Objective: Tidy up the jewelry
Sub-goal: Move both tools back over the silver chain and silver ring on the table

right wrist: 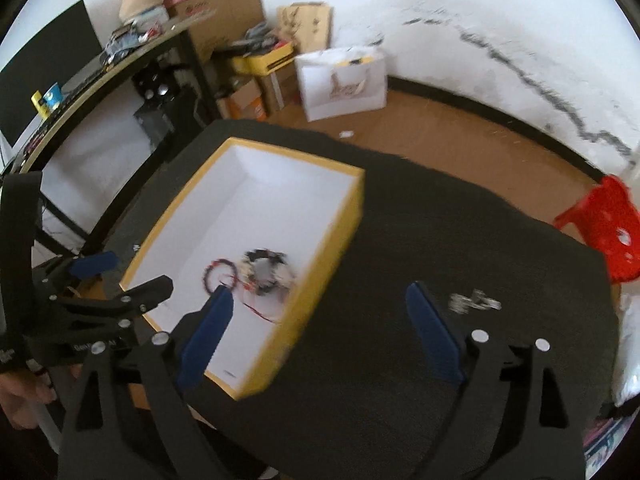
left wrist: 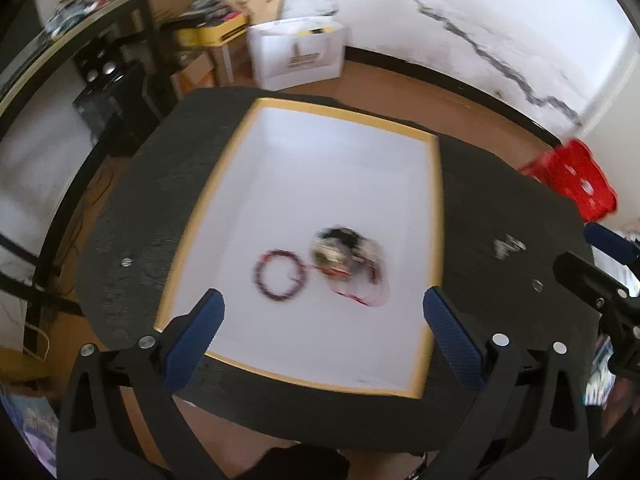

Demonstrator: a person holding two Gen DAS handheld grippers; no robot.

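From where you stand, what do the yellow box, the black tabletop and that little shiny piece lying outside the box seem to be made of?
The yellow box looks like cardboard: thin straight walls, matte yellow outside, plain white inside. The black tabletop seems a dull, slightly grainy surface, perhaps textured board or a mat; the blur leaves it open. The shiny piece looks like silvery metal, going by its bright glints.

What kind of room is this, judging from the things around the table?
Probably a spare or storage room in a home. Cardboard boxes crowd the corner by a white paper shopping bag, a red plastic stool stands on the brown floor, and the white wall is cracked.
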